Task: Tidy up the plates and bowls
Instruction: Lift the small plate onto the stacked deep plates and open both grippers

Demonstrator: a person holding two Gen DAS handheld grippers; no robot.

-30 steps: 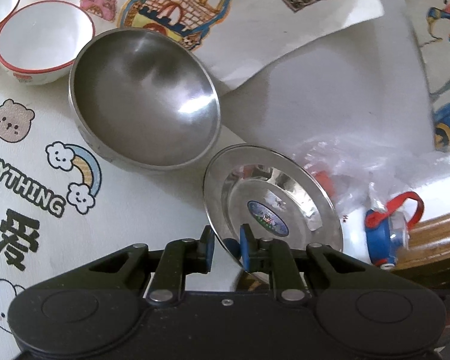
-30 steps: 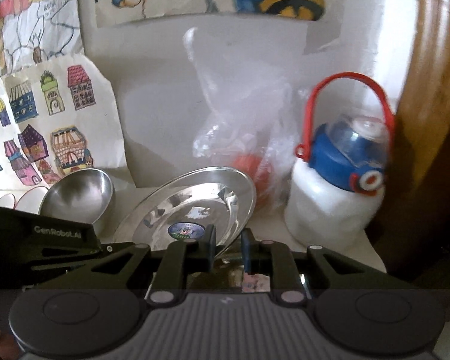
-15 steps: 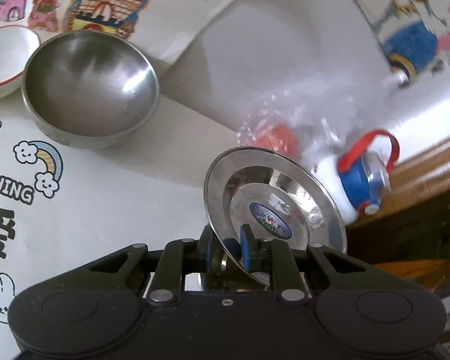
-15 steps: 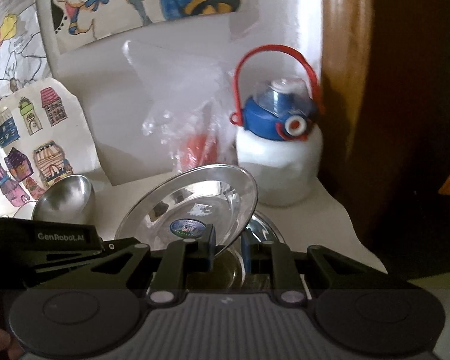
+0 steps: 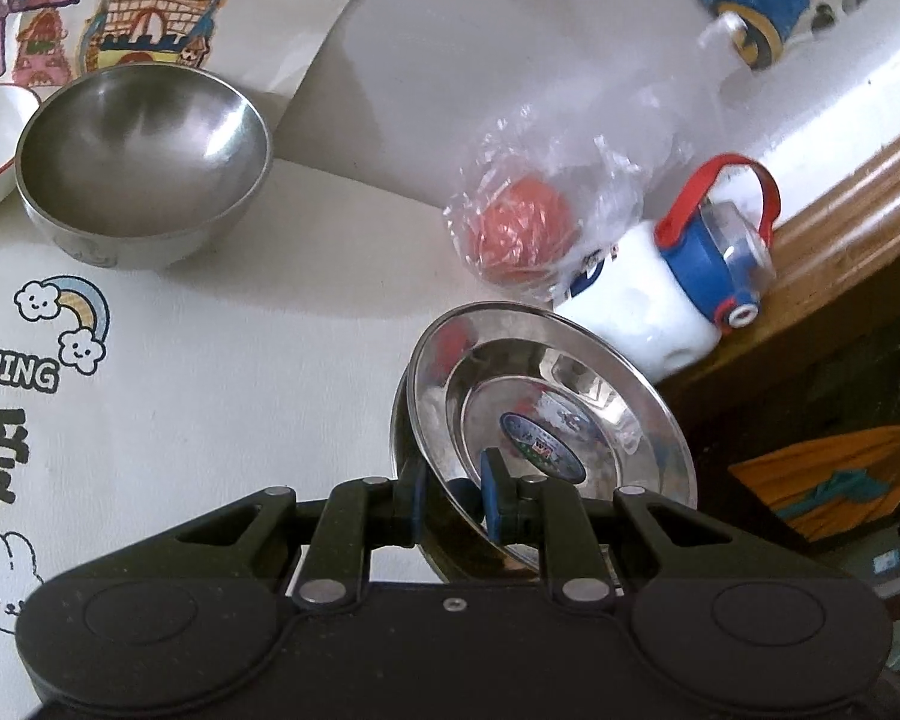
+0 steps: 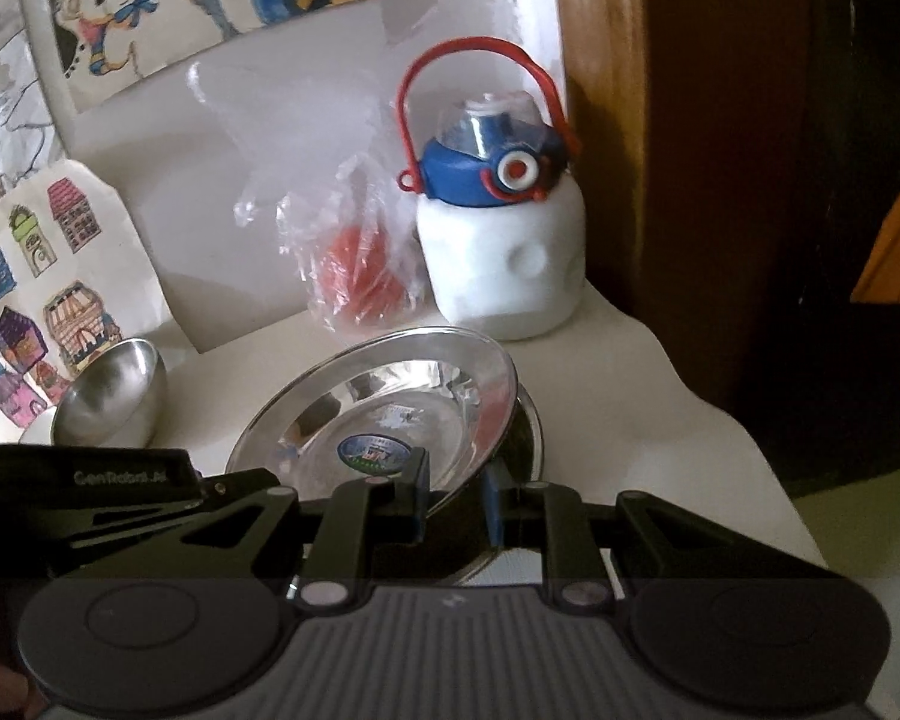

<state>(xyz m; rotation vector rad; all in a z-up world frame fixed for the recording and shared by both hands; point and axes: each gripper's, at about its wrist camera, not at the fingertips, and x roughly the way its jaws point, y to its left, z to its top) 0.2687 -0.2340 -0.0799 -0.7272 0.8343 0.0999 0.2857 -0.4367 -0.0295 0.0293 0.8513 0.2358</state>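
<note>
Since one second ago, the left wrist view has swung away from the steel bowl [image 5: 144,165] toward the table corner, where the water bottle [image 5: 678,294] and the bagged red thing [image 5: 522,228] now stand close. The left gripper [image 5: 453,501] is clenched on the rim of a steel plate [image 5: 546,420], which is tilted above the tablecloth [image 5: 240,390].

In the right wrist view, the right gripper [image 6: 456,498] grasps the opposite rim of the same plate [image 6: 390,414]; a second plate rim [image 6: 531,420] shows just under it. Risk: the thin, smooth rim may slip from the pads, or the plate may knock the bottle [image 6: 504,252] beside the table edge.
</note>
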